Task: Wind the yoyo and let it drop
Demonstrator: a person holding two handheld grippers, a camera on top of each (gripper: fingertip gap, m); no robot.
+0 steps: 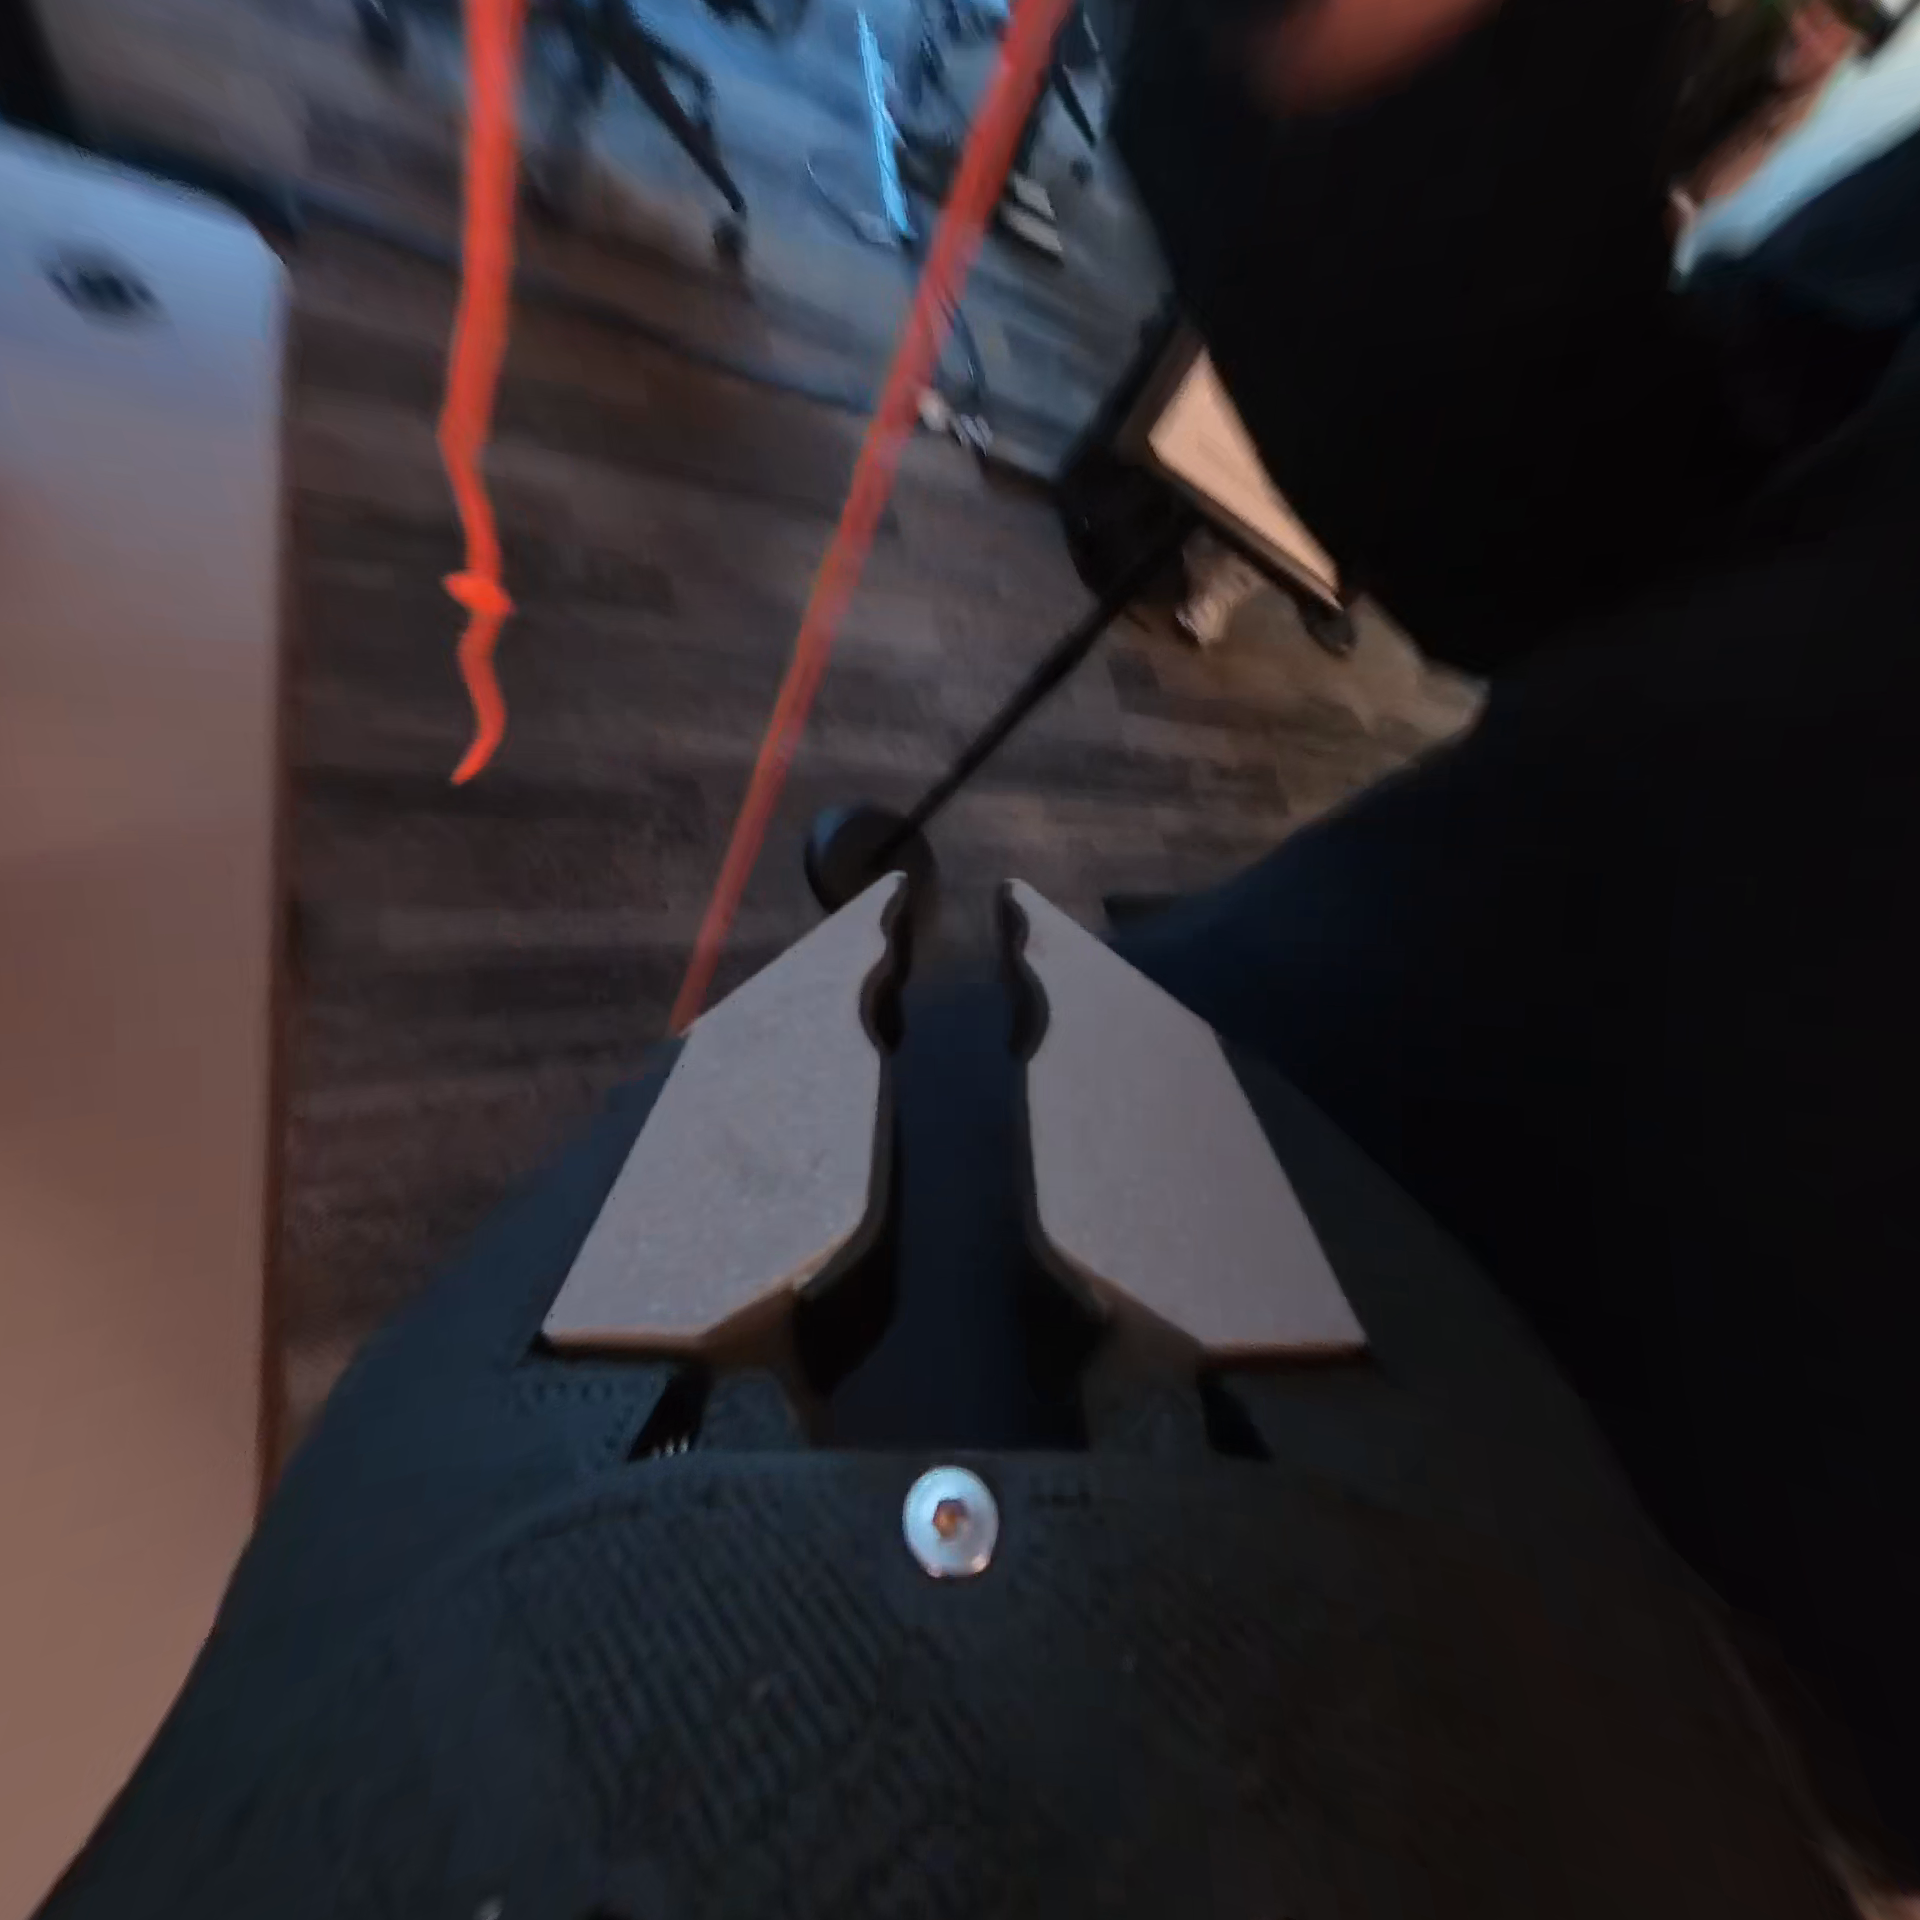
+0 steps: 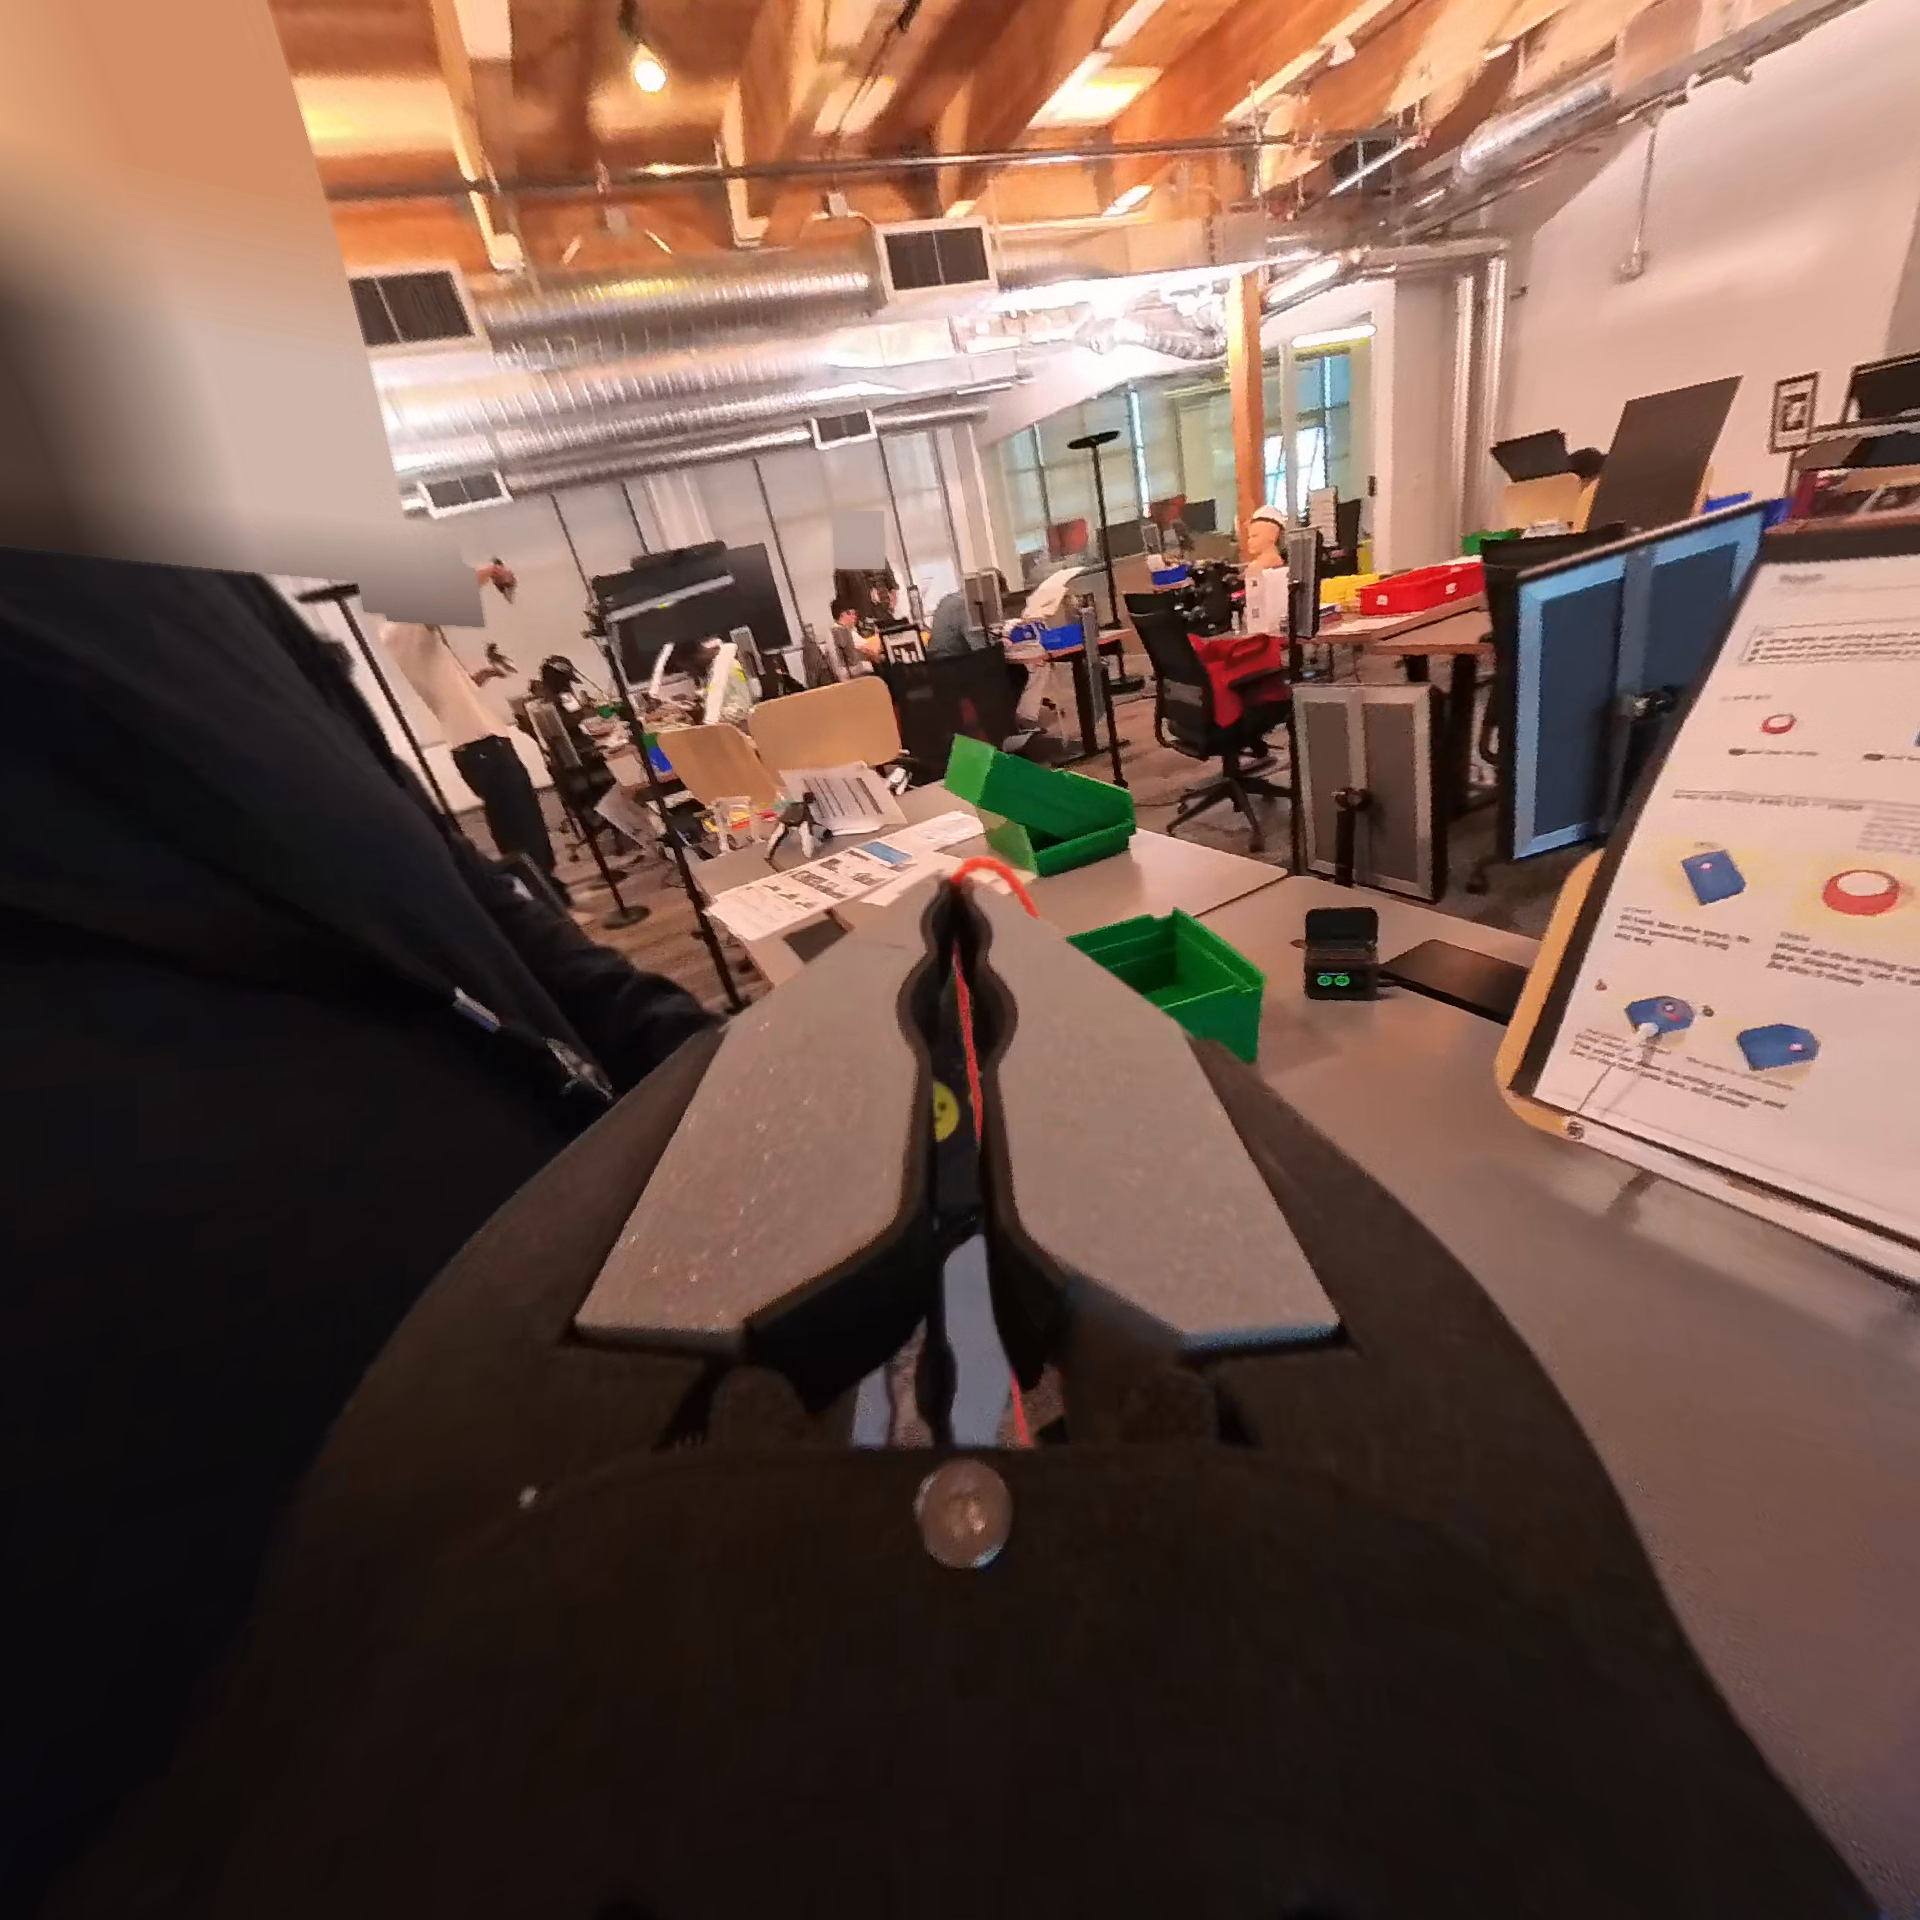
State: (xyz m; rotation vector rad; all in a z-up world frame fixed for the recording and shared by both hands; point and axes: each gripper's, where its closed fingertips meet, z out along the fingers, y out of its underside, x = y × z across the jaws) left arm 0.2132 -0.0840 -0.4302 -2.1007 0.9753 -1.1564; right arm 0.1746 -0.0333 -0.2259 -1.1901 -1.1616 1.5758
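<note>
Right gripper (image 2: 961,914): clenched on red string (image 2: 966,1039), which runs lengthwise between its fingers and loops out at the tips. Left gripper (image 1: 951,904): released, empty, aimed at floor. String strands (image 1: 831,582) slant beyond its left fingertip. Yoyo body: cannot tell.

Your left wrist camera is looking steeply down past its fingers at carpet floor (image 1: 582,1039), blurred. Your right one is facing level across the grey tables (image 2: 1195,883) into the office. Both are catching the red string (image 1: 831,623).
</note>
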